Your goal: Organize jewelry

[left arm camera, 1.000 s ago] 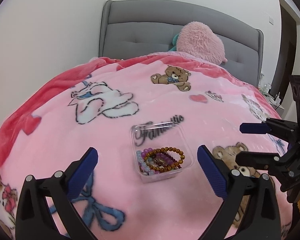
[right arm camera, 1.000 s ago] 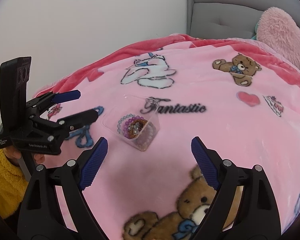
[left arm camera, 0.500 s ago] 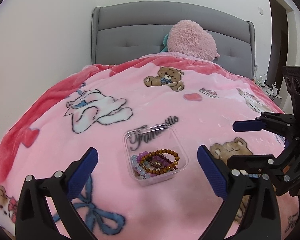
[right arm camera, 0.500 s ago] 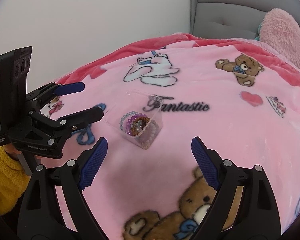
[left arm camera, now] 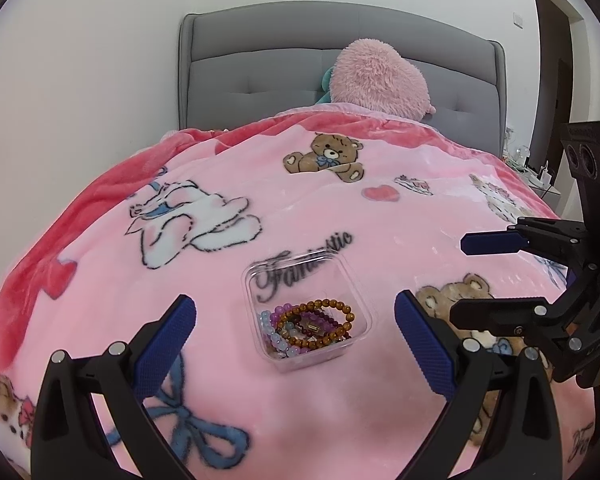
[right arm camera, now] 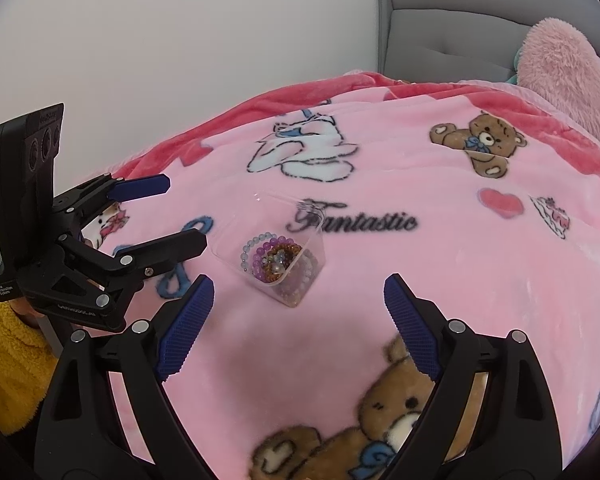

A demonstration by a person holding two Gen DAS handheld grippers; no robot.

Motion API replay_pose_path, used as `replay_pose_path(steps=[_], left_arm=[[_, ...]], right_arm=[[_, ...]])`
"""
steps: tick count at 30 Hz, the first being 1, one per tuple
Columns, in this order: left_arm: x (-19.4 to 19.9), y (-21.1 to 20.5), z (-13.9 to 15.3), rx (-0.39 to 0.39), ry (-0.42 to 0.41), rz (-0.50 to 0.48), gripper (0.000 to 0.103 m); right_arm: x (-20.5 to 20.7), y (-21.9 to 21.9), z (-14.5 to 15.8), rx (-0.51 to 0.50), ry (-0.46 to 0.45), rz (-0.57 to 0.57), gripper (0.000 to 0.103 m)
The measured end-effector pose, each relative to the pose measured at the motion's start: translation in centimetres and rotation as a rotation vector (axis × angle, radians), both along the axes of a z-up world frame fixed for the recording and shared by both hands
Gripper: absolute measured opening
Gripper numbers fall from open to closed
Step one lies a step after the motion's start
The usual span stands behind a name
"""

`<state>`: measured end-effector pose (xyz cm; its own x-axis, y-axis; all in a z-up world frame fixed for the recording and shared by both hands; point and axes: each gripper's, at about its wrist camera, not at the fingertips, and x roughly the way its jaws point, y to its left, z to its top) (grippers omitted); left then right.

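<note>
Left wrist view: the bracelets [left arm camera: 310,326] lie heaped in the clear box [left arm camera: 309,312], no lid visible, at 12 o'clock between the spread left gripper [left arm camera: 294,334]; the right gripper [left arm camera: 476,276] hangs at 3 o'clock, spread, empty. No loose jewelry shows, so this fits sorted or about to be unpacked. Right wrist view: box on a pink blanket [right arm camera: 440,272], grey headboard [right arm camera: 440,32] and pink cushion [right arm camera: 564,76] at 1 o'clock, white wall [right arm camera: 180,40] behind.

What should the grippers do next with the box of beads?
Probably ease the left hand-held gripper down over the box and pinch its walls. Both it and the right hand-held gripper are open and empty, the box sits between its fingers, and the bracelets are already inside.
</note>
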<state>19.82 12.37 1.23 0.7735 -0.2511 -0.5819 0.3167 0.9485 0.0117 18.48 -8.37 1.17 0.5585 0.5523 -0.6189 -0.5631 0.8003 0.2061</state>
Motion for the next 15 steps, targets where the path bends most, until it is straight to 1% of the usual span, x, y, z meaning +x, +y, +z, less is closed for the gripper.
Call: replay_pose_path(steps=[3, 15], left_arm=[[0.01, -0.04, 0.26, 0.001, -0.001, -0.003, 0.098], [-0.13, -0.17, 0.52, 0.005, -0.007, -0.009, 0.098]], right_arm=[[-0.02, -0.03, 0.14, 0.002, -0.004, -0.002, 0.087], [-0.04, -0.18, 0.31, 0.009, -0.006, -0.009, 0.088]])
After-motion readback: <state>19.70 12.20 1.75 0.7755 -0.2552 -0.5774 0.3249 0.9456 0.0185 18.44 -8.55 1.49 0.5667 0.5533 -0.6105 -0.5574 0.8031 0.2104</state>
